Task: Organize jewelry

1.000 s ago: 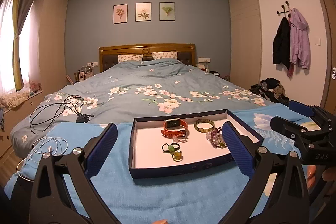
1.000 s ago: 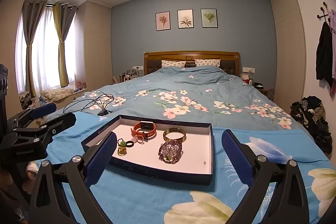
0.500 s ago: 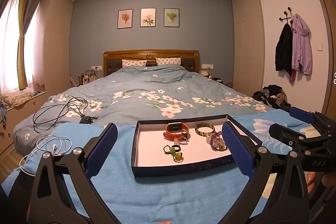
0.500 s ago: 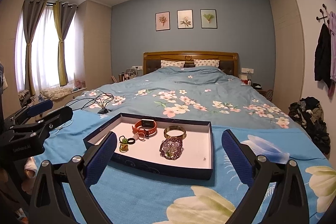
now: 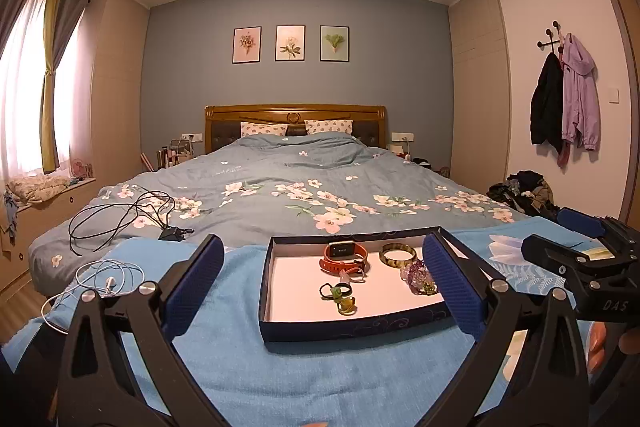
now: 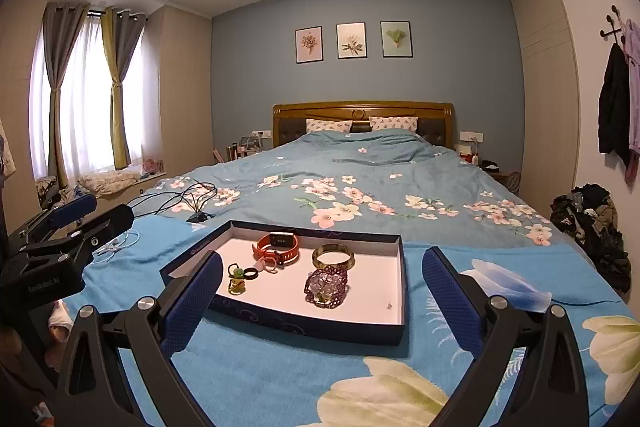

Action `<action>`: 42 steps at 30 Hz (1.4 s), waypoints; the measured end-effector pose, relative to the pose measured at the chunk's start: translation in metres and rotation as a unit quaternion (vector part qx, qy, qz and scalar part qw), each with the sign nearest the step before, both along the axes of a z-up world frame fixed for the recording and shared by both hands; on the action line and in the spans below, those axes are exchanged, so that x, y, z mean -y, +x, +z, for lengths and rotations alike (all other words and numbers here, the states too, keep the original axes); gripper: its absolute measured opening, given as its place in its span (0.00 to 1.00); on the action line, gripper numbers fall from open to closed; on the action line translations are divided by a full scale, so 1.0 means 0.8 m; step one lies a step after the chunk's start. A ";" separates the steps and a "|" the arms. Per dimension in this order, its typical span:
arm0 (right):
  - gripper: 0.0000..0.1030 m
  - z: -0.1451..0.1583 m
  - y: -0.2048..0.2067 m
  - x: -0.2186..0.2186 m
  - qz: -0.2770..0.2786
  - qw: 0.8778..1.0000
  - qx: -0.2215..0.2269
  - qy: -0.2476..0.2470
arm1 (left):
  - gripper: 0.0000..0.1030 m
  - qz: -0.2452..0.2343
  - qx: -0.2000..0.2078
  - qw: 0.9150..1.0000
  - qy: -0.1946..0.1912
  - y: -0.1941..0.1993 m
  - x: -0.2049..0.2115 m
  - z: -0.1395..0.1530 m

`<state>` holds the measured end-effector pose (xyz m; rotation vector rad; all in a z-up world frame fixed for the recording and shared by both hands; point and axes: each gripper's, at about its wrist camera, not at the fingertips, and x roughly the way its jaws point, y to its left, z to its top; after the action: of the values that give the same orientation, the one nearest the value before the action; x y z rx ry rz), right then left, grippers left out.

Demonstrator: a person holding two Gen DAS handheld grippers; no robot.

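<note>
A dark blue tray [image 5: 348,327] [image 6: 304,325] with a white floor lies on the blue blanket at the foot of the bed. In it are an orange watch [image 5: 343,255] [image 6: 278,247], a green-gold bangle [image 5: 396,254] [image 6: 333,255], a purple bead bracelet [image 5: 416,275] [image 6: 326,285] and small rings [image 5: 340,297] [image 6: 240,277]. My left gripper [image 5: 320,287] is open and empty, in front of the tray. My right gripper [image 6: 320,295] is open and empty, also short of the tray. Each gripper shows at the edge of the other's view.
Black cables [image 5: 120,215] and a white earphone cord [image 5: 108,279] lie on the bed left of the tray. The floral duvet [image 5: 304,187] stretches behind. Clothes are piled on the floor [image 6: 592,223] at right, and coats [image 5: 564,99] hang on the wall.
Both cameras have tilted up and drawn back slightly, so the tray sits lower and smaller in view. Both grippers stay open and empty.
</note>
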<state>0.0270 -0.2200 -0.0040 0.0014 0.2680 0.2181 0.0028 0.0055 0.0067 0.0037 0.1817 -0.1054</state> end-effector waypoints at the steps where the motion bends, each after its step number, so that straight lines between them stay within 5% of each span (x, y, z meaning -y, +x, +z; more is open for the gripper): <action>1: 0.93 0.000 0.000 0.001 0.000 1.000 0.000 0.001 | 0.95 0.001 0.001 1.000 0.001 0.000 0.000 0.000; 42: 0.93 0.004 -0.006 0.004 -0.003 1.000 0.008 0.012 | 0.95 0.009 0.017 1.000 0.001 0.000 0.003 0.001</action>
<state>0.0221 -0.2229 -0.0004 0.0235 0.2491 0.2162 0.0026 0.0034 0.0076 0.0070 0.1481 -0.0880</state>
